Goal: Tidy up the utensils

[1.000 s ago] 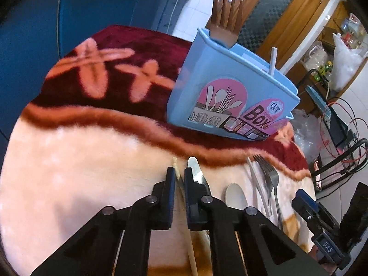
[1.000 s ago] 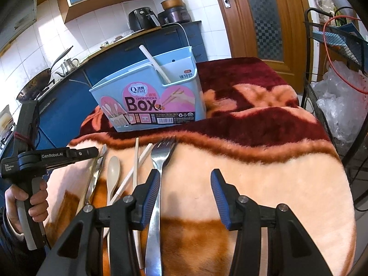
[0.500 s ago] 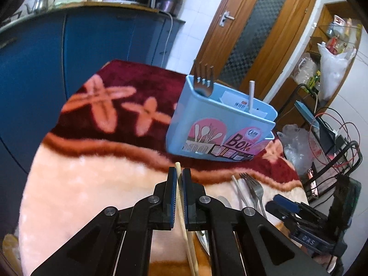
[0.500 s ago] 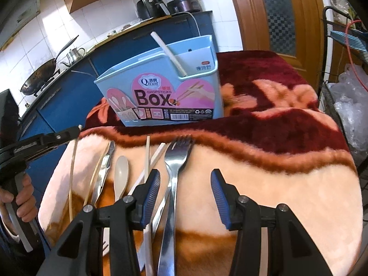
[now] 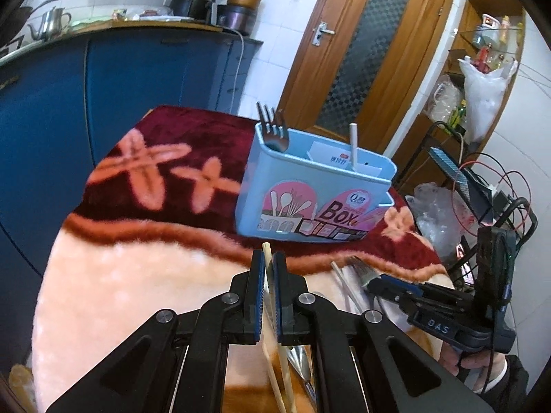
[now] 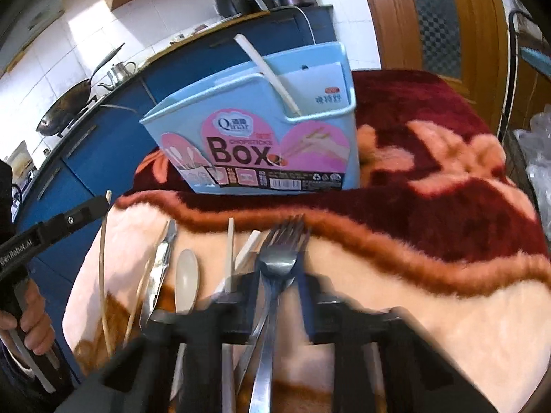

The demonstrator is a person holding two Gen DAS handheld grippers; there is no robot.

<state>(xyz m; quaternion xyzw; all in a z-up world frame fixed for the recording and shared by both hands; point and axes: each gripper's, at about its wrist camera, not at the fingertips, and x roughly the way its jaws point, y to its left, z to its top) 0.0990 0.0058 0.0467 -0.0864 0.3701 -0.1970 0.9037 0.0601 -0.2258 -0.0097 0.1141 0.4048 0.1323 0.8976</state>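
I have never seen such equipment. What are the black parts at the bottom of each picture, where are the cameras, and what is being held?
No robot is here: a person holds one hand-held gripping tool in each hand, and a camera on each looks forward along its two black fingers.

One picture is from the left tool, shut on a thin pale wooden chopstick. The other is from the right tool, blurred, shut on a silver metal fork.

Both face a light blue plastic utensil box standing on a fluffy red and peach blanket. It already holds a fork and a white stick. A pale spoon and more chopsticks lie on the blanket.
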